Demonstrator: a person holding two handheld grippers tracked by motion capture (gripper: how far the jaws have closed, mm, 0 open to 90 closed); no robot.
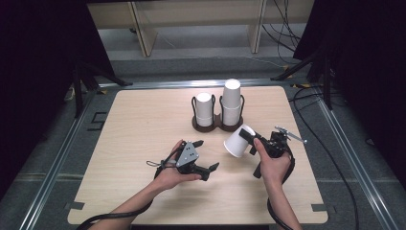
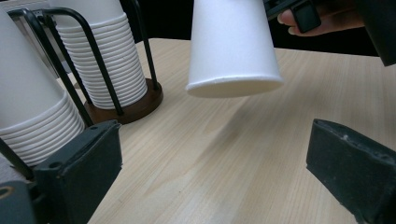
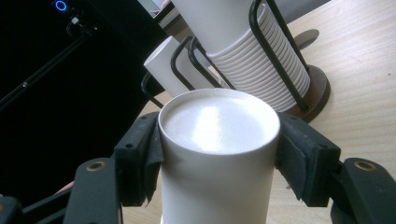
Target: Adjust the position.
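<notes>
Right gripper (image 1: pixel 252 142): in my right hand, jaws clamped on a single white paper cup (image 1: pixel 238 140), one pad on either side of its closed base end.
Cup position: held clear of the table (image 1: pixel 143 143), tilted, base end toward my right hand, open mouth pointing left and down; in my left gripper view the rim (image 2: pixel 234 87) hangs above the wood with a faint shadow beneath it.
Left gripper (image 1: pixel 206 155): in my left hand, just above the table near its front, jaws spread wide with nothing between them; only bare wood lies in the gap.
Gap between grippers: cup sits just right of my left gripper, not touching it.
Cup holder (image 1: pixel 218 125): dark round-based wire rack behind both grippers, two bays side by side.
Left stack (image 1: pixel 204 109): nested white cups, upside down, the shorter one.
Right stack (image 1: pixel 231 101): nested white cups, upside down, taller, just behind the held cup.
</notes>
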